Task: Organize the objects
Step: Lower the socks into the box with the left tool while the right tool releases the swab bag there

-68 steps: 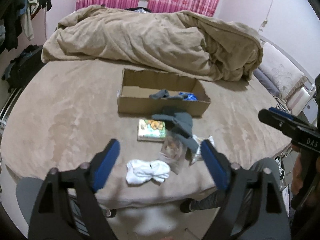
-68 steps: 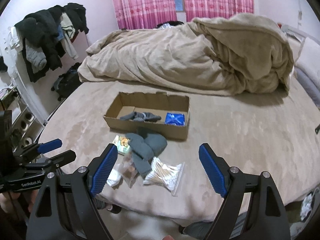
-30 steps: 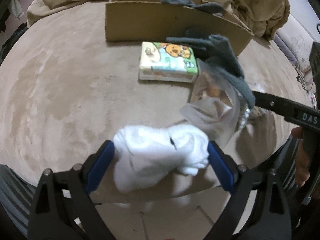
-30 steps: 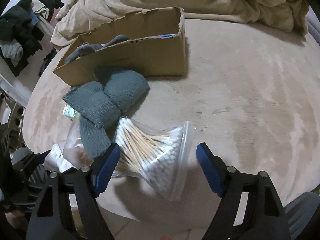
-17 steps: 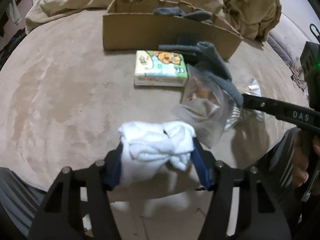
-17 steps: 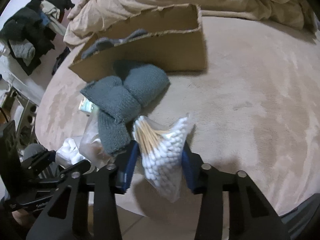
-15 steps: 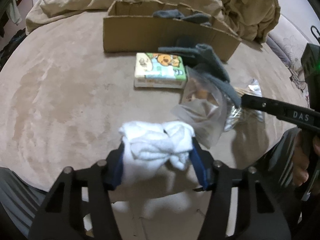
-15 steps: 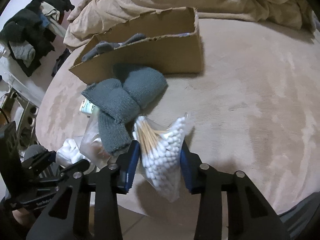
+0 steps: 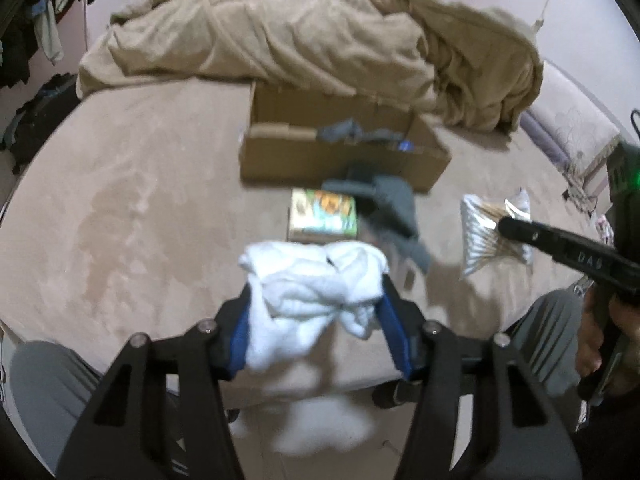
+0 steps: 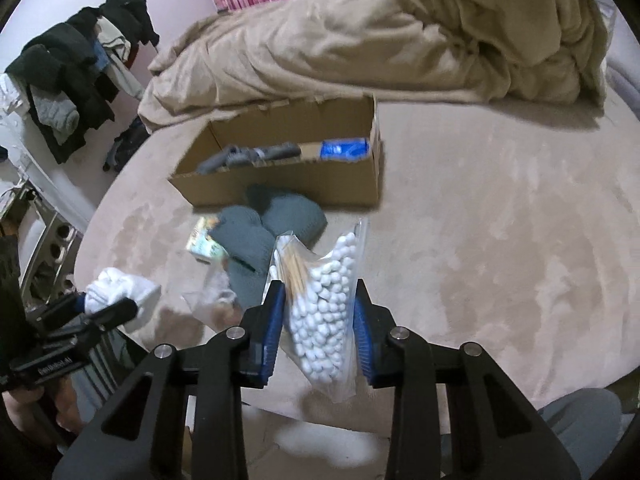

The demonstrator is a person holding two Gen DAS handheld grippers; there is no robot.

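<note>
Hand-held grippers [image 9: 316, 312] [image 10: 319, 316] clamping socks [image 9: 312, 280], swabs [image 10: 320, 300].

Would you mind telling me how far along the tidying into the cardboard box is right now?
Partly done. The cardboard box already holds grey socks and a blue packet. In hand: the left gripper grips the white socks, the right gripper the cotton swab bag. Left on the bed: grey knit socks, a tissue pack and a clear bag.
</note>
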